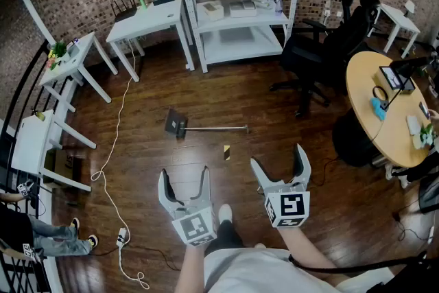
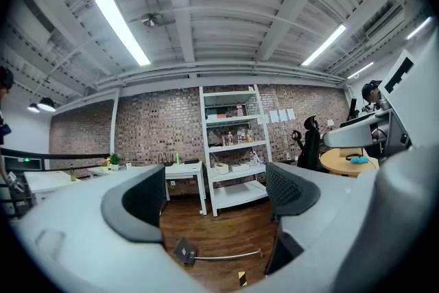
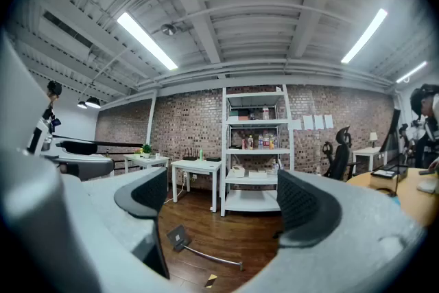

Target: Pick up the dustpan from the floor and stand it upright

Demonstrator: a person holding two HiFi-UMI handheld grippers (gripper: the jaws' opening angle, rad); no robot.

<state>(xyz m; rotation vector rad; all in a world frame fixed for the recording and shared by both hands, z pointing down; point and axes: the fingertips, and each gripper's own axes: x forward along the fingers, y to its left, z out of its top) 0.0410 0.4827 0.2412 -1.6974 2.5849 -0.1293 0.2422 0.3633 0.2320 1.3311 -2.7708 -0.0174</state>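
The dark flat dustpan with a thin metal handle [image 1: 180, 125] lies on the wooden floor [image 1: 226, 89], well ahead of the left hand-held gripper [image 1: 184, 173] and right hand-held gripper [image 1: 278, 156], both gaping and empty. It looks light and rigid; the slick handle's middle seems the best hold.

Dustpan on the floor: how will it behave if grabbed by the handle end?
Dustpan looks stiff: thin straight metal handle, probably no flex. Likely head-heavy, so a grip at the far end may let the pan droop or swing. The smooth round rod could rotate when gripped.
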